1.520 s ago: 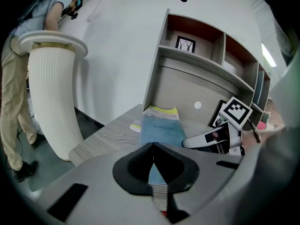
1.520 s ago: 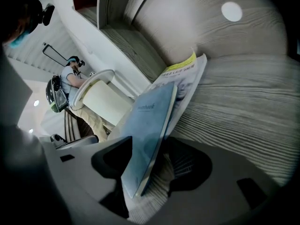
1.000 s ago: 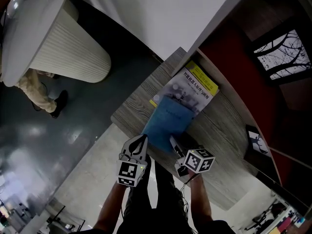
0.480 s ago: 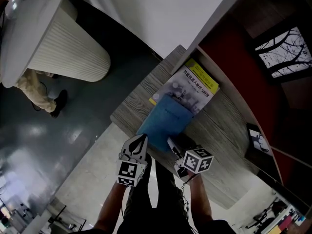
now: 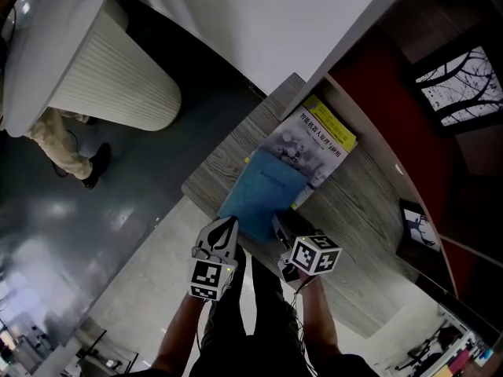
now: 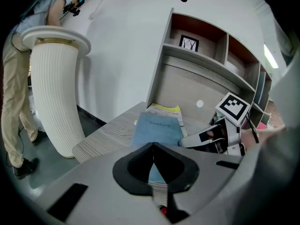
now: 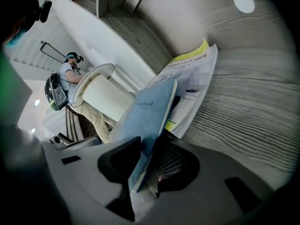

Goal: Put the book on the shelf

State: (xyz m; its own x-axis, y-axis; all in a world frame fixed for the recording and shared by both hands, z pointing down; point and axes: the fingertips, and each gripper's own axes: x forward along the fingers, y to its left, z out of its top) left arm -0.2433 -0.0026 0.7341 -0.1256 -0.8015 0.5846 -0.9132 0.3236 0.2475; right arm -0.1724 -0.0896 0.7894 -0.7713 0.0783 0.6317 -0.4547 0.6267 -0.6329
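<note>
A blue notebook (image 5: 259, 199) lies partly on a white and yellow book (image 5: 314, 144) on the grey wood desk (image 5: 224, 167) below the shelf (image 5: 369, 85). My right gripper (image 5: 279, 228) is at the notebook's near right edge. In the right gripper view the notebook (image 7: 150, 111) stands tilted, raised off the yellow book (image 7: 194, 78), with its edge between the jaws of my right gripper (image 7: 145, 165). These jaws are closing, and a gap still shows at one pad. My left gripper (image 5: 229, 225) is shut and empty just short of the notebook's (image 6: 157, 128) near edge.
A white ribbed column (image 5: 118, 85) stands on the dark floor left of the desk, with a person (image 5: 67, 151) behind it. A small framed picture (image 5: 413, 230) stands on a shelf board at the right. The shelf's compartments (image 6: 197, 55) rise behind the books.
My right gripper has slid a little left onto the notebook's near edge and its jaws have narrowed around it. The notebook's near side has lifted. The left gripper has stayed put.
</note>
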